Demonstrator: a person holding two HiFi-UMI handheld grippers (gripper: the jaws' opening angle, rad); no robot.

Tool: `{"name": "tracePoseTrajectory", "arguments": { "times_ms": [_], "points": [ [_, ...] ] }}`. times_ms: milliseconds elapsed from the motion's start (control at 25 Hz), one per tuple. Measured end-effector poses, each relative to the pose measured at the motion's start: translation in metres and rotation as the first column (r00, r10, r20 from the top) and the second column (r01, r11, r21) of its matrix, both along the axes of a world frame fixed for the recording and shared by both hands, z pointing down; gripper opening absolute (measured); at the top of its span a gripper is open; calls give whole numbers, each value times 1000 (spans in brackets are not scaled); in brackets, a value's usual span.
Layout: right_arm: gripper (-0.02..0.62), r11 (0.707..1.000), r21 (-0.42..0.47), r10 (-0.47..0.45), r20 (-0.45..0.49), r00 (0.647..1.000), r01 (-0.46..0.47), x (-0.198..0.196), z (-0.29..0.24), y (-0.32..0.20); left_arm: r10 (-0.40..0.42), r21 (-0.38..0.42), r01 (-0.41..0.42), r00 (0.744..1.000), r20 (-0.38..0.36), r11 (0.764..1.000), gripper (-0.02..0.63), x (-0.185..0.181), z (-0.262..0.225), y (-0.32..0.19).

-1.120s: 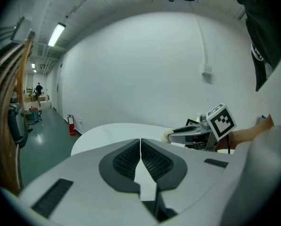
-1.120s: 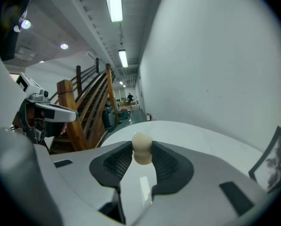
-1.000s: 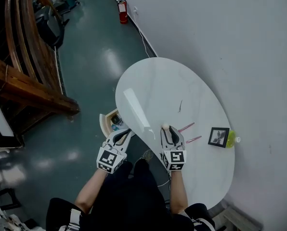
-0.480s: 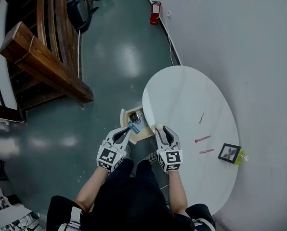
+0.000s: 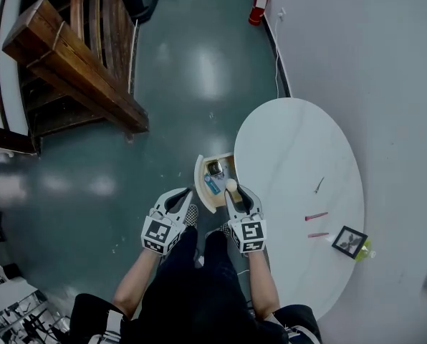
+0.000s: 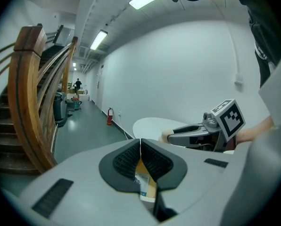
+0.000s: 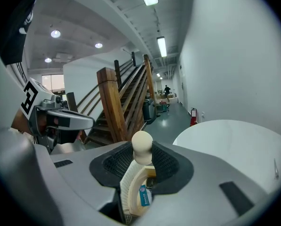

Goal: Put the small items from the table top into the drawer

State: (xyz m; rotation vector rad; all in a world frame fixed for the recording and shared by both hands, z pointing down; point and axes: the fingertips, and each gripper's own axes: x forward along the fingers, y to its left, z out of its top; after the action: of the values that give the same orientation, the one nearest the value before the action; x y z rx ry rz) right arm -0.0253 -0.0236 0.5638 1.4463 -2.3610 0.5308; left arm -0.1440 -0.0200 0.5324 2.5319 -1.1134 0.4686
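I am holding one cream-coloured plastic piece with a rounded knob end and a ribbed edge (image 5: 231, 185) in the right gripper (image 5: 236, 195), whose jaws are clamping on its body. Its long axis is running along the jaws, with the knob end pointing forward, away from me. It is hanging over the near part of the one open pale wooden drawer (image 5: 201, 185), which is standing out from under the edge of the white oval table (image 5: 292, 142). The left gripper (image 5: 184, 195) is hovering just left of the drawer front, its jaws pressed together on nothing. Inside the drawer I am counting two things with certainty: one blue-and-white packet (image 5: 212, 185) and one dark square object (image 5: 214, 168). On the table top I am counting two pink sticks (image 5: 316, 216) lying roughly parallel, one thin dark stick (image 5: 319, 185) farther up, one black-framed picture (image 5: 349, 241), and one yellow-green object (image 5: 365, 249) just behind the frame; what that object is I cannot tell. Against the frame from a second ago, the cream piece is no longer over the table top beside the pink sticks but off the table's edge, above the drawer. The things on the table are lying where they were.
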Motion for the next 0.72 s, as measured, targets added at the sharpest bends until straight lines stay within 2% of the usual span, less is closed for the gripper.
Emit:
{"name": "tracePoseTrajectory", "arguments": {
  "times_ms": [280,720],
  "points": [
    [146,995,-101,-12,-33,999,8,-17,58,-2,-3,-82,3,1000,-7,997,21,-17,51,-6],
    [146,970,-242,-27,-45,999,16,-28,155,8,16,-196,-18,1000,-10,980,21,-14,130,-6]
  ]
}}
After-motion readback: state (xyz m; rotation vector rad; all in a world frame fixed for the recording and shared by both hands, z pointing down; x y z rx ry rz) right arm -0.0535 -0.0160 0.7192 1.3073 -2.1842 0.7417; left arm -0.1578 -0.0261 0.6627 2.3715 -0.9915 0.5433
